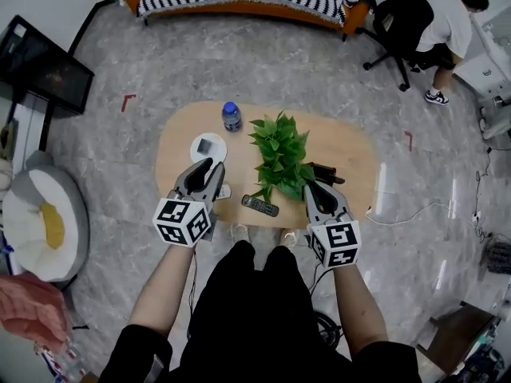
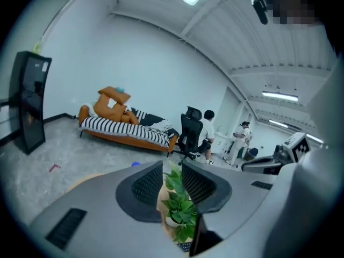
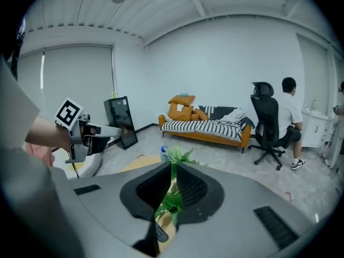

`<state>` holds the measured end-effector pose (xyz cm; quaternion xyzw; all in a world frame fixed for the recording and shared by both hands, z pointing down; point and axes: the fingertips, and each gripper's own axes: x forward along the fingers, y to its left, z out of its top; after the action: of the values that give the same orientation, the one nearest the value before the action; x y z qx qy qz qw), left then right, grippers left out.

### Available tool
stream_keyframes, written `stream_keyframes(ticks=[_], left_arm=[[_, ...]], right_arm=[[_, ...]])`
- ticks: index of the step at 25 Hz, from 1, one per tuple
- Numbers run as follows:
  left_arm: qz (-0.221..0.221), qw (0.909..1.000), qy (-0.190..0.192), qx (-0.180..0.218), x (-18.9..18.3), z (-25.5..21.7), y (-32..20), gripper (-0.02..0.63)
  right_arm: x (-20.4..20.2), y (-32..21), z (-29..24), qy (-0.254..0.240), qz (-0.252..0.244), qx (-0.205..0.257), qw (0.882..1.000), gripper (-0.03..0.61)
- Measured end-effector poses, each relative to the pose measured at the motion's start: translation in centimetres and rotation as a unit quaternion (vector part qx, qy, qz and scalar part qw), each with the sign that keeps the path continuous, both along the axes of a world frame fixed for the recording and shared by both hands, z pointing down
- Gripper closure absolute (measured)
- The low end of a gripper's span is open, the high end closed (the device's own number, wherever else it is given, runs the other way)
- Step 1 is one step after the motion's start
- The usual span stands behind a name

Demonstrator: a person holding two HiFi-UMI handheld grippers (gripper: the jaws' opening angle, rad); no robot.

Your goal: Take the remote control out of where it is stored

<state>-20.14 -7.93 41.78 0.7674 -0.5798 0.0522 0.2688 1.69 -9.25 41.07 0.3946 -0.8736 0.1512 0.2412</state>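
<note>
Left gripper [image 1: 211, 166] hangs over the left side of the table [image 1: 351, 146]. Its 2 jaws stand apart and hold nothing. Past it sit a white round thing [image 1: 208, 147] and a bottle [image 1: 231, 116] with a blue cap. The remote control [image 1: 260, 206] lies flat near the table's front edge, just in front of the green plant [image 1: 281, 156]. The right gripper [image 1: 310, 187] hangs at the plant's right, its jaws almost closed and empty.

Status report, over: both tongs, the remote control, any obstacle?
Left tongs open, empty. Right tongs shut, empty. Black remote control lies on the oval wooden table, beside the green potted plant. Nothing on top of it.
</note>
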Motion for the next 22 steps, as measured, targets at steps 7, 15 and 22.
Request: stream_keyframes(ticks=[7,15,22], left_arm=[[0.069,0.9923,-0.061,0.083,5.6,-8.5,0.0,0.532],[0.086,0.9858,-0.068,0.127,10.8,-11.8,-0.1,0.586],[0.104,0.9854,-0.058,0.121,13.5,-11.4,0.0,0.606]], right_arm=[[8.4,-0.9,-6.2,-0.047,0.077,0.036,0.995,0.543],[13.9,-0.7,-7.5,-0.046,0.104,0.051,0.992,0.543],[15.6,-0.8,-6.0,-0.020,0.090,0.044,0.995,0.543]])
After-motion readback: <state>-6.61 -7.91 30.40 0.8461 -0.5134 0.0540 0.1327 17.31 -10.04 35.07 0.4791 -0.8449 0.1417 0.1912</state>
